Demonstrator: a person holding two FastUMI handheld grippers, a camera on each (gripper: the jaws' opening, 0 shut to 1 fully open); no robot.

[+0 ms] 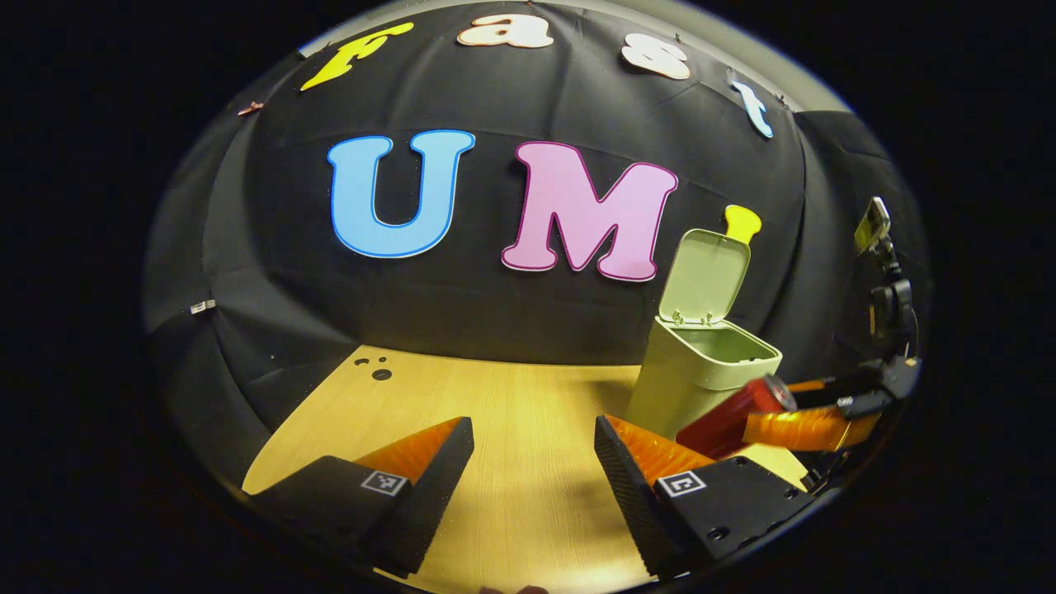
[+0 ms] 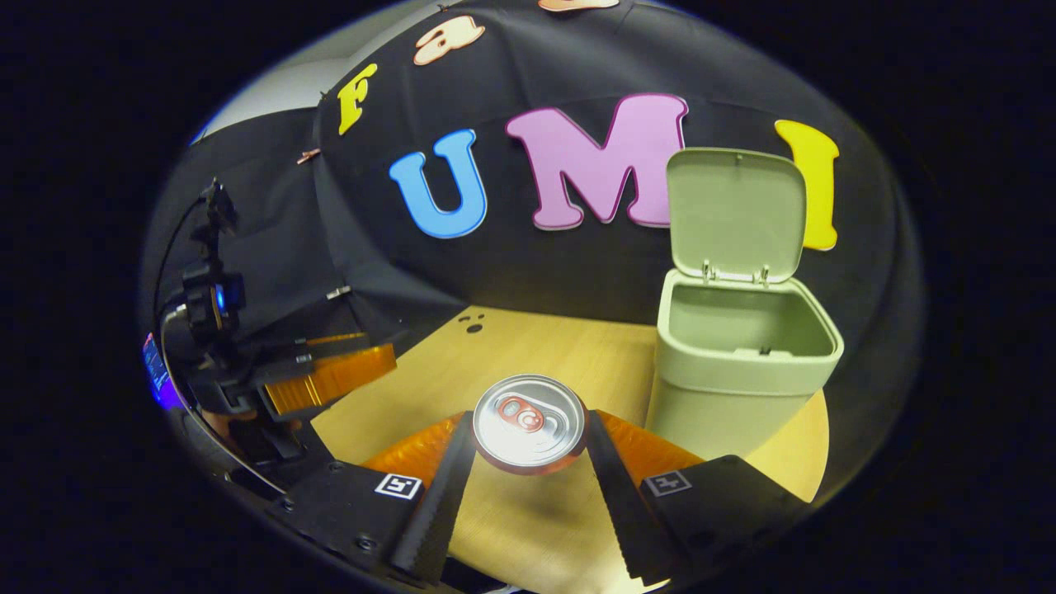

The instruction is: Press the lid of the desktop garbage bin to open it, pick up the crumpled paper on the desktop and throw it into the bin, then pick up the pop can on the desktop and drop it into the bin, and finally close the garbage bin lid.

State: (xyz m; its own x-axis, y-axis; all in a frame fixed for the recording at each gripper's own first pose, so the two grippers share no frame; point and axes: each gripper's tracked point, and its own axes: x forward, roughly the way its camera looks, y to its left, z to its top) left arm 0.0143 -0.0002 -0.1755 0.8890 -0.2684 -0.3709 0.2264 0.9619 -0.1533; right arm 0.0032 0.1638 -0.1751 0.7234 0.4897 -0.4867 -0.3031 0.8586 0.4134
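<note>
The pale green bin point(image 2: 742, 363) stands on the wooden desk point(image 2: 561, 338) with its lid point(image 2: 734, 210) swung up and open. My right gripper point(image 2: 528, 445) is shut on the red pop can point(image 2: 528, 422), whose silver top faces the camera, just left of the bin and in front of it. In the left gripper view the same can point(image 1: 730, 417) shows tilted beside the bin point(image 1: 701, 371), held by the right gripper point(image 1: 808, 429). My left gripper point(image 1: 535, 462) hangs open over the bare desk, with nothing between its fingers.
The black cloth wall runs close behind the bin. The desk's far left corner has a few small holes point(image 1: 381, 373). My left gripper point(image 2: 330, 379) and its mount sit at the left of the right gripper view, well away from the bin.
</note>
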